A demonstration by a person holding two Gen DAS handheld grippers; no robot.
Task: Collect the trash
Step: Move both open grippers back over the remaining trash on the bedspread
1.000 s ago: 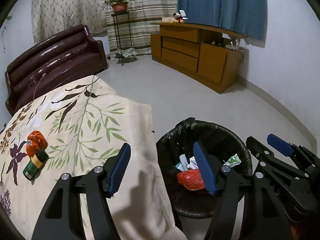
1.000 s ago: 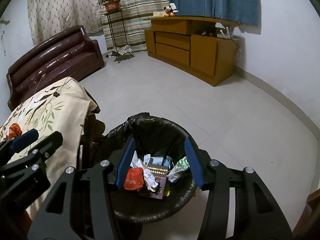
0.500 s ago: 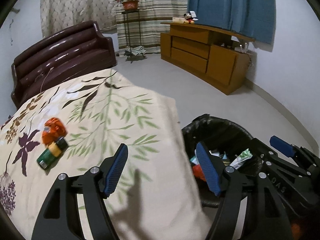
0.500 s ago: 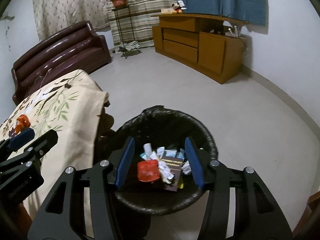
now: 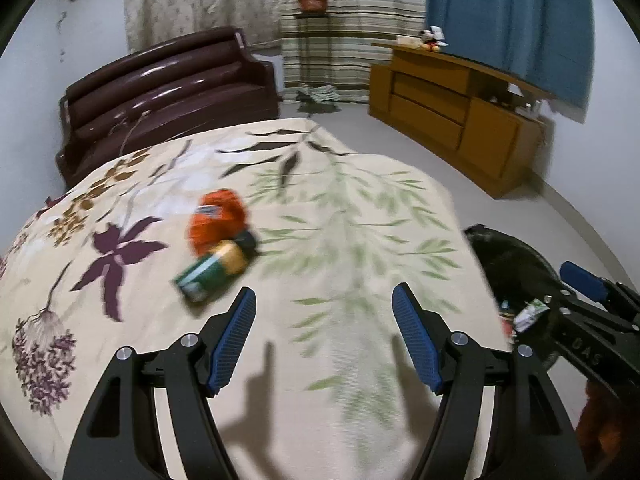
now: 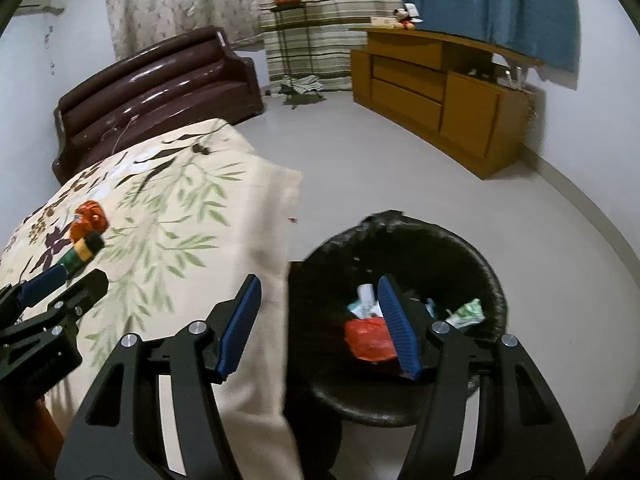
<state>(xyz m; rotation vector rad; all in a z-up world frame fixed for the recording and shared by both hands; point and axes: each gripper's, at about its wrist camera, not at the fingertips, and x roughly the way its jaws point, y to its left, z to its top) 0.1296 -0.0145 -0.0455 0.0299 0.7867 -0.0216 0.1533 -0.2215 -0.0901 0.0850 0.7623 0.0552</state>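
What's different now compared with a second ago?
The left gripper has swung away from the trash bin and out over the flowered tablecloth, toward the orange wrapper and green can. The right gripper also shifted left. Both stay open and empty; the wrapper, can and bin haven't moved.

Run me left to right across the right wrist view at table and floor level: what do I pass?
left gripper → green bottle with orange wrapper → floral tablecloth → right gripper, open → black trash bin
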